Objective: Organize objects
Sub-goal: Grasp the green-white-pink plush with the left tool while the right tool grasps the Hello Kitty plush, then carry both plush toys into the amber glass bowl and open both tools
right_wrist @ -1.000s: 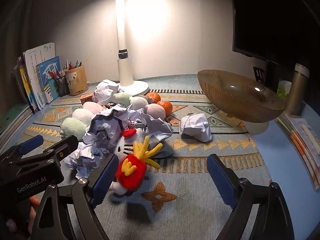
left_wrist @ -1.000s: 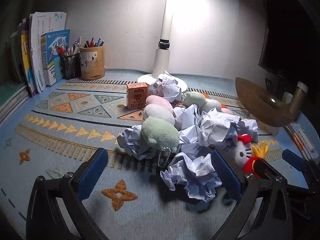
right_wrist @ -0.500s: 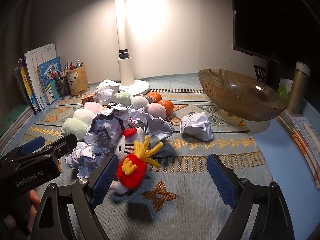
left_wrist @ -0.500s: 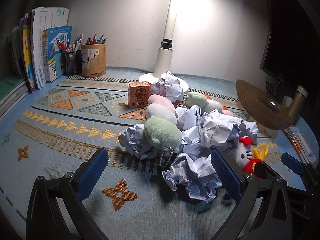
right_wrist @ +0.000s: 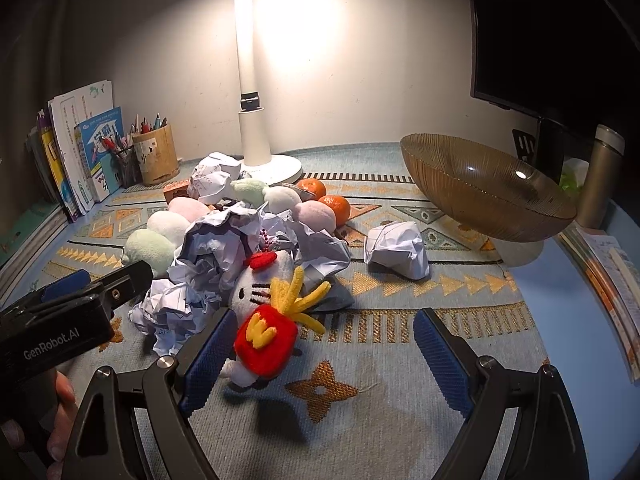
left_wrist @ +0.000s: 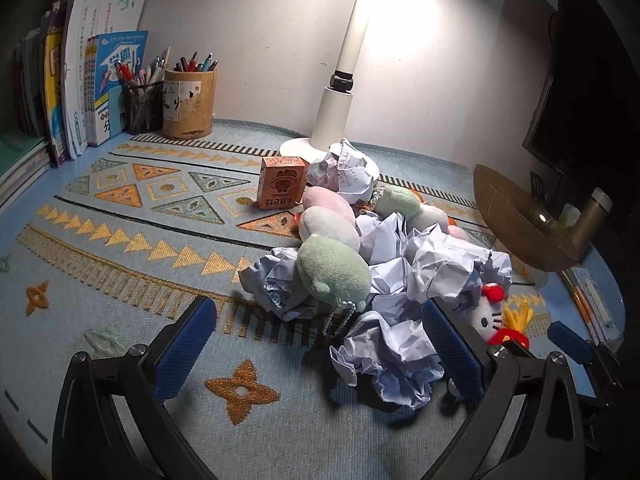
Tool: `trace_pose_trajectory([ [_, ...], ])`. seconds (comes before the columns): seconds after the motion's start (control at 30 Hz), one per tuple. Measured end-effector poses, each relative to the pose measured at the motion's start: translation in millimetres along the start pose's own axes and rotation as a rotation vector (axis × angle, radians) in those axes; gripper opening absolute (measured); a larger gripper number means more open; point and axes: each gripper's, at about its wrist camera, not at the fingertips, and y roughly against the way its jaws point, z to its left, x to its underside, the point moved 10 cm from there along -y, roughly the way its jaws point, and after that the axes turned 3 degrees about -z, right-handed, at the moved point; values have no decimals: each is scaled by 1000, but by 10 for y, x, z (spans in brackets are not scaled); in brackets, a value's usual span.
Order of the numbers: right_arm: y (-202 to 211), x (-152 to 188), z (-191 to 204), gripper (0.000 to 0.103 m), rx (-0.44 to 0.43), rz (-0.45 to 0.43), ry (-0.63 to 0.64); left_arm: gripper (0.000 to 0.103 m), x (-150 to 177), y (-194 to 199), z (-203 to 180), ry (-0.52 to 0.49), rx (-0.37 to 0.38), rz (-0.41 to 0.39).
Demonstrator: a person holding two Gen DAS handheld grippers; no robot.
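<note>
both tongs wide apart atm, nothing held. right tongs [right_wrist: 320, 356] sit just in front of the kitty plush [right_wrist: 260, 320], lying at the near edge of the paper pile on the counter [right_wrist: 400, 420]. imo center on its red body before closing, w/ left tongs [left_wrist: 320, 344] clear of the crumpled paper [left_wrist: 396, 364]

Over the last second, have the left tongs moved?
Yes. In the left wrist view the orange box and pen cup have slid rightward and slightly down, so the left tongs, open, have swung slightly left and tipped up.
</note>
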Motion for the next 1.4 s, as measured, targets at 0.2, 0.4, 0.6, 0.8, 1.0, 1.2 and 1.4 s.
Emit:
trace_pose_trajectory([
  [0.2, -107, 66, 171, 83, -197, 136, -82, 102, -191, -269, 33, -60, 33, 138],
  [0.4, -286, 60, 239, 66, -196, 197, -97, 88, -173, -601, -41, -171, -14, 227],
  [0.6, -382, 107, 272, 36, -278, 246, -148, 62, -116, -591, -69, -119, 63, 242],
  [0.8, -54, -116, 174, 33, -262, 151, -127, 41, -222, -258, -138, -114, 96, 183],
  [1.0, 181, -197, -21, 33, -243, 119, -135, 32, -338, 35, -204, -98, 97, 113],
  [1.2, 263, -211, -207, 33, -245, 95, -172, 30, -213, -49, -121, -78, 92, 148],
  [1.4, 540, -488, -257, 33, -298, -6, -188, 30, -315, 169, -102, -70, 110, 97],
])
